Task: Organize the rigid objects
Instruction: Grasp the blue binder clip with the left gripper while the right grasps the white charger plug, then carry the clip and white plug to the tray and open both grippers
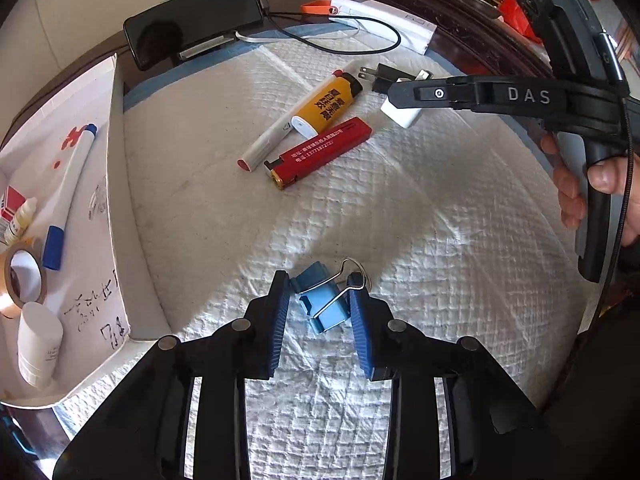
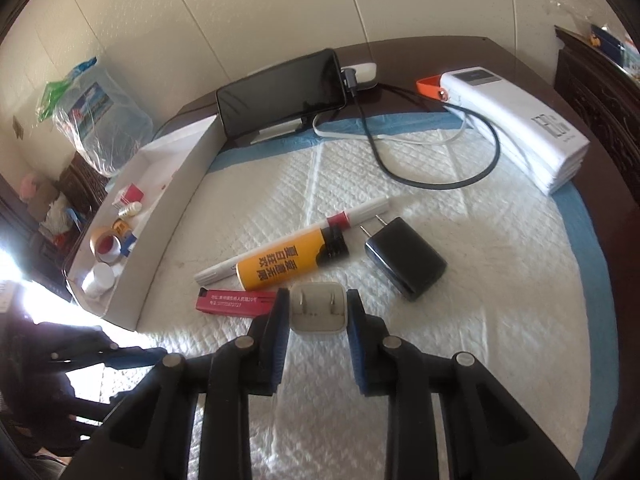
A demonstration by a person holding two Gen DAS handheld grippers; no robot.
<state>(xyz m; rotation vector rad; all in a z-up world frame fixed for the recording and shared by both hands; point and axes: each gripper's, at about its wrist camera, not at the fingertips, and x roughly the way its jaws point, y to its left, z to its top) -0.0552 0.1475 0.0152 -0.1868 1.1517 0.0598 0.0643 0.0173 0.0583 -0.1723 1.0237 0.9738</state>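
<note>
A blue binder clip [image 1: 320,304] with silver wire handles lies on the white quilted pad [image 1: 420,220]. My left gripper [image 1: 320,300] is shut on it, blue pads against its two sides. A white plug charger [image 2: 316,308], prongs facing the camera, sits between the pads of my right gripper [image 2: 318,312], which is shut on it. In the left wrist view the right gripper [image 1: 396,98] holds that white charger [image 1: 402,116] beside a black charger [image 1: 390,76]. A yellow lighter [image 2: 280,262], a red lighter [image 2: 236,303] and a white marker [image 2: 356,214] lie together mid-pad.
A white cardboard box [image 1: 116,200] along the left holds a blue-capped marker [image 1: 68,184], a tape roll [image 1: 22,276] and small bottles. A phone [image 2: 280,92] on a stand, a white power bank [image 2: 520,120] and looping cables [image 2: 440,186] are at the back. A person's hand [image 1: 592,184] grips the right handle.
</note>
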